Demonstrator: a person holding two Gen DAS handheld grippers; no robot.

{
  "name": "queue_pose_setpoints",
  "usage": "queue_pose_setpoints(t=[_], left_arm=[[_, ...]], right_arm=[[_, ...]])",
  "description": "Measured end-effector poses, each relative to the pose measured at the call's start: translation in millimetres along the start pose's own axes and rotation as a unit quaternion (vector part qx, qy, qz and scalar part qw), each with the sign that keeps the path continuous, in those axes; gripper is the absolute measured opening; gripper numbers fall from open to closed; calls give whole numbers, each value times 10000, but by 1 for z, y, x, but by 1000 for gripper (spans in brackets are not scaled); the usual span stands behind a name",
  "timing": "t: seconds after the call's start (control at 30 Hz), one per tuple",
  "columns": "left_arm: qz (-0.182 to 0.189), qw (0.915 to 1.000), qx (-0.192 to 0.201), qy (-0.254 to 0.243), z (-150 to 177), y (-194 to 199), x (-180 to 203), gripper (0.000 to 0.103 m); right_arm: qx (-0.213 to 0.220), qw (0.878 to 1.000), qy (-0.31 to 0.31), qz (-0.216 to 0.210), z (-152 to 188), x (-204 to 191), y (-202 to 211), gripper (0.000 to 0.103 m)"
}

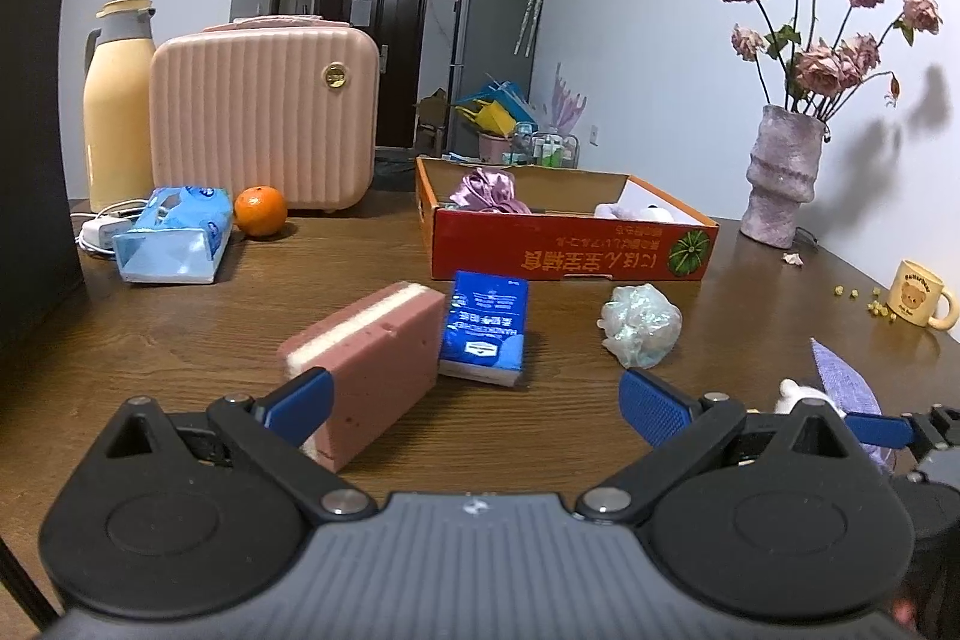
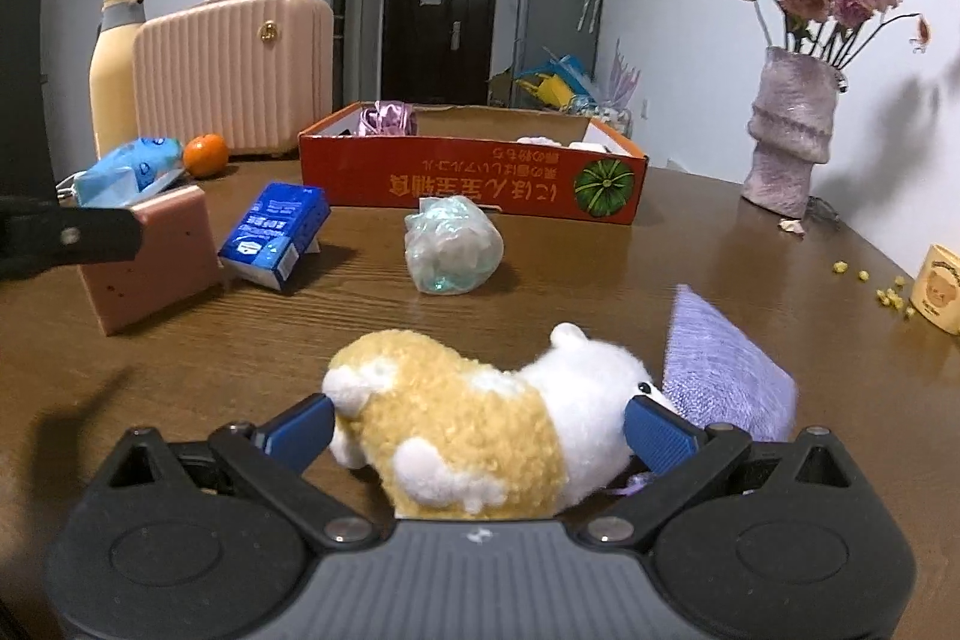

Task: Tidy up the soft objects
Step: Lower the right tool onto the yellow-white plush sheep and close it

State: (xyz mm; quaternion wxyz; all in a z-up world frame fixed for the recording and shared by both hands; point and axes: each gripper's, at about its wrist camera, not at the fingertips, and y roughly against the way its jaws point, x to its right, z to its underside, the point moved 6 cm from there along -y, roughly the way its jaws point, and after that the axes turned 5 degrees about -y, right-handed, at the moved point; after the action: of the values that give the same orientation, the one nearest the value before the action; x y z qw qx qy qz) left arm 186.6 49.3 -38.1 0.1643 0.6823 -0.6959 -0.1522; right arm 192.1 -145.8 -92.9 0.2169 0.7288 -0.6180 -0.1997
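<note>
Plush hamster [image 2: 474, 430] sits on table [image 2: 570, 274] between right gripper [image 2: 480, 427] pads, touching both; grip unclear. Left view shows only its ear. Left gripper [image 1: 474, 397] wide open, empty, beside pink sponge [image 1: 372, 364].

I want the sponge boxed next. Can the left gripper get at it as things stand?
Probably yes: the left gripper is open with the pink sponge right beside its left finger, nothing lying between.
</note>
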Motion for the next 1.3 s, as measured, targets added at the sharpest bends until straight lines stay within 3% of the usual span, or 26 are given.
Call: queue_pose_setpoints(t=[0.27, 0.4, 0.6, 0.77, 0.93, 1.13, 1.3], left_arm=[[88, 9999, 36, 113, -2, 5, -5, 103], [131, 9998, 32, 118, -2, 6, -4, 103], [152, 9997, 11, 166, -1, 6, -5, 103], [36, 9996, -49, 272, -1, 4, -10, 103], [-171, 9991, -157, 353, 0, 1, -20, 103], [-290, 9984, -209, 439, 0, 0, -33, 103], [-323, 9977, -267, 527, 1, -1, -42, 103]], right_arm=[[-255, 9994, 59, -245, -19, 1, -30, 103], [-234, 9992, -215, -257, -25, -4, -27, 103], [-231, 9975, -649, 150, -32, -16, -30, 103], [-277, 9949, -687, 679, -35, -23, -43, 103], [-284, 9942, -565, 865, -35, -25, -51, 103], [-258, 9978, -120, 596, -28, -22, -48, 102], [-243, 9980, 550, 177, -19, -16, -42, 93]])
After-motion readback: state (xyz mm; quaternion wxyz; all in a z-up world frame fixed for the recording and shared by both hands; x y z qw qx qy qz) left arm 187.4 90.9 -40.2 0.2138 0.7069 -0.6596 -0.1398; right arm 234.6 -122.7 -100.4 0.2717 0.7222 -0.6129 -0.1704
